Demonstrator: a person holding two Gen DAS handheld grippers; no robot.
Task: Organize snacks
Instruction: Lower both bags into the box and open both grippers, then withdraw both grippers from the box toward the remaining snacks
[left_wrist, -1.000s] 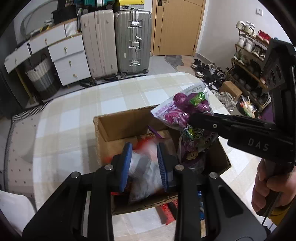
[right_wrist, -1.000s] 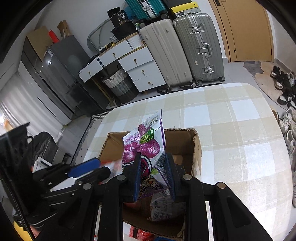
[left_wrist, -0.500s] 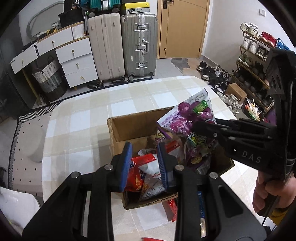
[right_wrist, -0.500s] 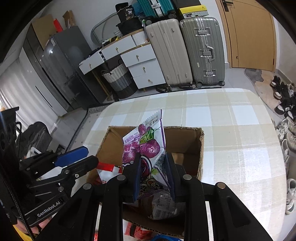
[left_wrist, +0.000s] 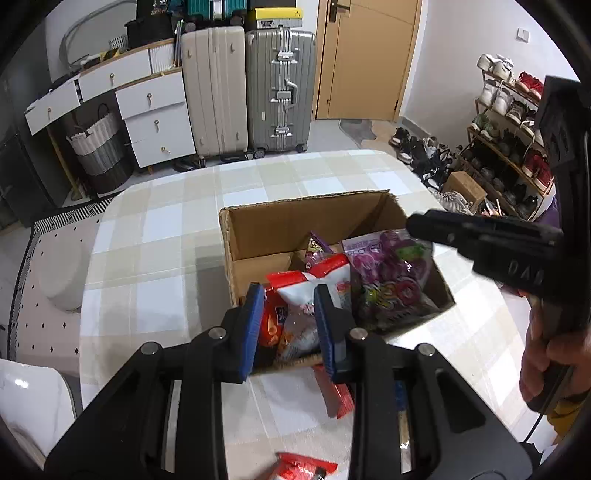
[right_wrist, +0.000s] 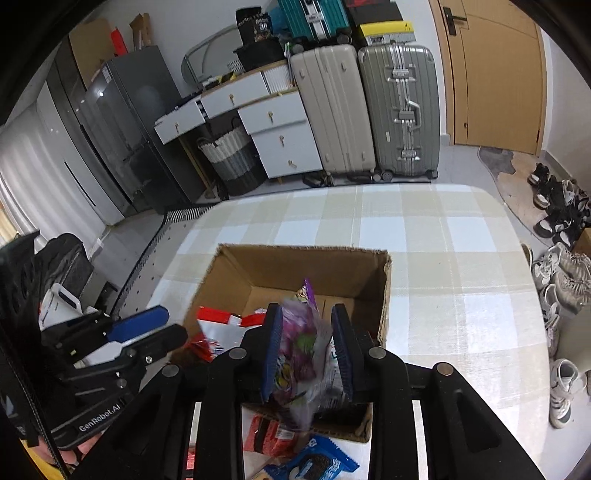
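An open cardboard box (left_wrist: 295, 221) (right_wrist: 280, 266) stands on the checked table. A red and white snack bag (left_wrist: 306, 291) and a purple candy bag (left_wrist: 388, 273) lie inside it. My left gripper (left_wrist: 288, 325) is open above the box's near edge, with the red and white bag below its fingers. My right gripper (right_wrist: 306, 350) is open; the purple bag (right_wrist: 303, 354), blurred, sits loose between its fingers over the box. The right gripper also shows at the right of the left wrist view (left_wrist: 480, 236).
Red packets (left_wrist: 332, 395) (right_wrist: 269, 432) and a blue cookie pack (right_wrist: 314, 461) lie on the table in front of the box. Suitcases (left_wrist: 251, 88), white drawers (left_wrist: 147, 110) and a shoe rack (left_wrist: 517, 140) stand beyond the table.
Both grippers opened and pulled back from the box. The red and white bag and the purple bag dropped from them into the box.
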